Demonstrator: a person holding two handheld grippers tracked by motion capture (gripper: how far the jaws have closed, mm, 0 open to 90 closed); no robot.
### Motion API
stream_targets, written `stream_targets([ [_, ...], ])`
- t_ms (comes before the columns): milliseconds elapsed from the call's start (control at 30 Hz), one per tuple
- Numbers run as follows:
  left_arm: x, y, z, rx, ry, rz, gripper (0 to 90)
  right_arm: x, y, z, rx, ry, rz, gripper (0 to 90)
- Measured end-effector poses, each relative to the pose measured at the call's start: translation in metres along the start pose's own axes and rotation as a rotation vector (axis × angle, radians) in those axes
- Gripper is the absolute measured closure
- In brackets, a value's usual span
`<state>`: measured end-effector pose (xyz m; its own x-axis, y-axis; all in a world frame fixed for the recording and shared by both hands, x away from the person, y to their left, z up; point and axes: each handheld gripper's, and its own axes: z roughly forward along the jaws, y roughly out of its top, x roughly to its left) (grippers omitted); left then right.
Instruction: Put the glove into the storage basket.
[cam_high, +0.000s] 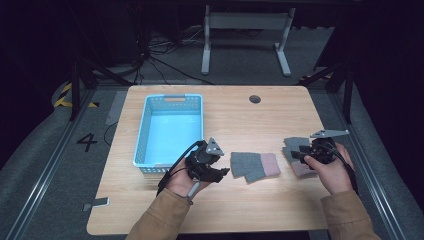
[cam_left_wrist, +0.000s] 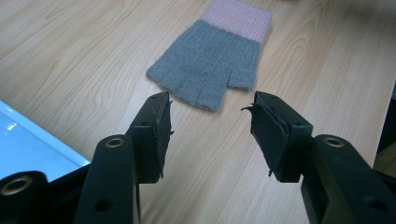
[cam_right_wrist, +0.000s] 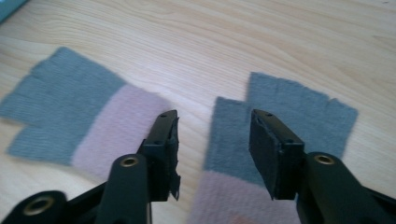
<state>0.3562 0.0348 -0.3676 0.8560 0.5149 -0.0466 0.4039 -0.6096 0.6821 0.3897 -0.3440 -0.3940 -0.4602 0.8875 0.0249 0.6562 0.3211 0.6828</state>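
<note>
Two grey fingerless gloves with pink cuffs lie flat on the wooden table (cam_high: 240, 120). One glove (cam_high: 254, 165) (cam_left_wrist: 212, 53) (cam_right_wrist: 70, 123) rests mid-table, just right of my left gripper (cam_high: 220, 172) (cam_left_wrist: 210, 133), which is open with nothing between its jaws. The second glove (cam_high: 296, 150) (cam_right_wrist: 285, 121) lies at the right, partly under my right gripper (cam_high: 299, 154) (cam_right_wrist: 214, 149). That gripper hovers over the glove with its jaws open and nothing clamped between them.
A light blue plastic basket (cam_high: 170, 129) stands on the table's left half, just beyond my left hand; its corner (cam_left_wrist: 32, 154) shows in the left gripper view. A round cable hole (cam_high: 255, 99) sits near the far edge. A desk frame (cam_high: 245, 35) stands on the floor behind.
</note>
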Motion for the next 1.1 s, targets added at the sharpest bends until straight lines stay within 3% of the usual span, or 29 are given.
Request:
stream_targets([
  [100,0.000,-0.001,-0.001,-0.001,0.001,0.000,48.2,-0.008,-0.004,0.005,0.006,0.026,0.058,55.1],
  [333,0.000,-0.003,-0.002,0.000,0.005,-0.003,48.2,-0.021,-0.012,0.020,0.029,-0.069,0.059,51.1],
  [533,0.001,-0.004,-0.003,0.001,0.004,-0.007,48.1,-0.030,-0.019,0.030,0.031,-0.096,0.087,49.1],
  [733,0.002,-0.005,-0.002,0.004,0.004,-0.014,48.1,-0.033,-0.021,0.035,0.046,-0.138,0.098,48.4],
  [1100,0.002,-0.006,-0.003,0.001,0.002,-0.015,47.8,-0.030,-0.023,0.041,0.072,-0.158,0.107,49.0],
])
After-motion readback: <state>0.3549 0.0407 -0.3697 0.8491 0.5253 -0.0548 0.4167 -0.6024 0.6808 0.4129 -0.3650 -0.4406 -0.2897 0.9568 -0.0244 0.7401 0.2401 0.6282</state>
